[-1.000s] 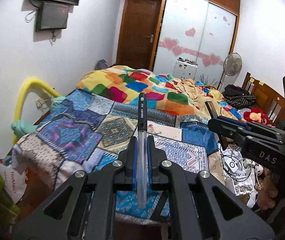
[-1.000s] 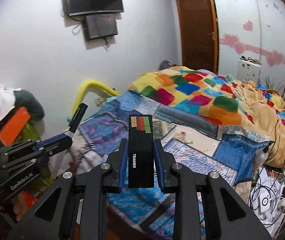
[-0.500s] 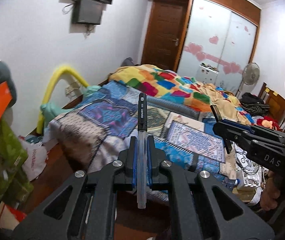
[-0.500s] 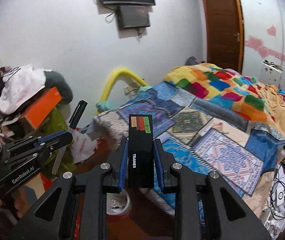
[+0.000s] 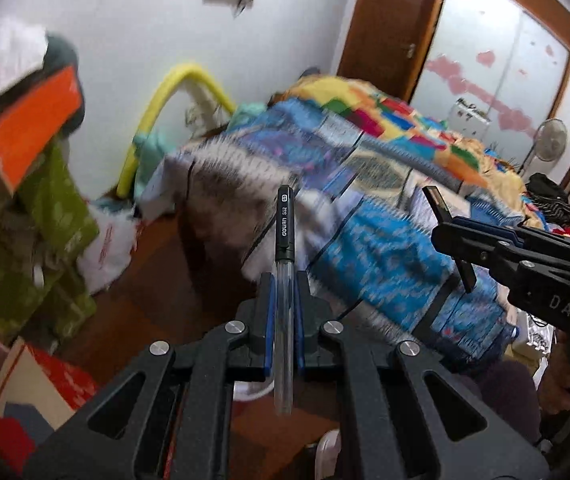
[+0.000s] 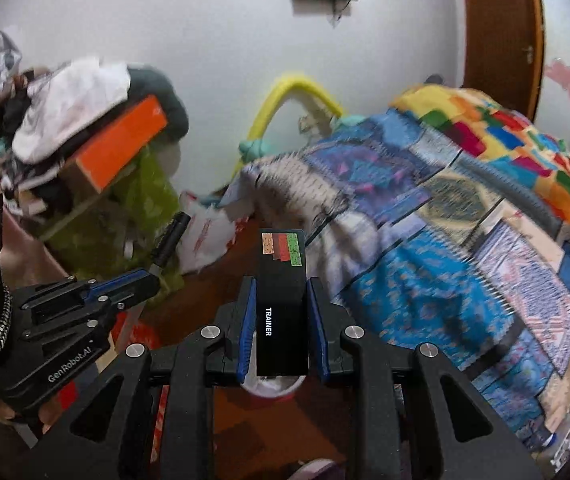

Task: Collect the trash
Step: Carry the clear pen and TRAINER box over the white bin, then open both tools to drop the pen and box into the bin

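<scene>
Left hand-held gripper (image 5: 283,312) clamps pen (image 5: 284,276); right (image 6: 282,312) clamps black box (image 6: 282,304); bedding (image 6: 425,240) blurred.

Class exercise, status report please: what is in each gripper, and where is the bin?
Left gripper shut on pen. Right gripper shut on black box. Bin on floor below right gripper. Nothing in the way.

Both views swung down and toward the left of the room, so the bed (image 6: 425,240) slid to the right, the orange box (image 6: 121,144) and the green bag (image 5: 49,216) came in, and a red-rimmed bin (image 6: 273,388) appeared under the right gripper (image 6: 281,300).
</scene>
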